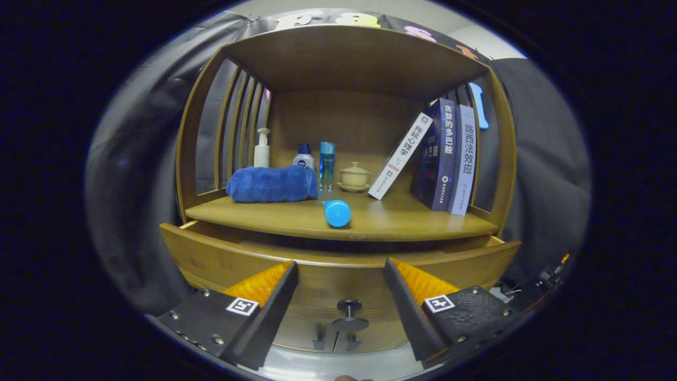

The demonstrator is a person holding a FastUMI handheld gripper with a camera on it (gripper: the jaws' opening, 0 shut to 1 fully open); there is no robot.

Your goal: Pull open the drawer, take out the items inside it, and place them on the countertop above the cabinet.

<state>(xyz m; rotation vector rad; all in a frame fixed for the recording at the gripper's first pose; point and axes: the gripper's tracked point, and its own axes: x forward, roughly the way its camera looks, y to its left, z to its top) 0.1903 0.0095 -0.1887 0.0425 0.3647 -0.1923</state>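
A wooden cabinet holds a drawer [222,254] that stands pulled out below the countertop shelf [402,219]. Its dark round knob [349,312] sits low between my fingers. My gripper [341,272] is open, with nothing between its fingers, in front of the drawer's front panel. On the countertop a blue-capped bottle [337,212] lies on its side near the front edge, just beyond the fingers. The drawer's inside is hidden behind its front panel.
At the back of the shelf sit a rolled blue towel [272,184], a white pump bottle [262,149], a small blue-capped bottle [303,156], a tall blue bottle [327,165] and a lidded cup on a saucer [354,176]. A few books [449,159] lean at the right.
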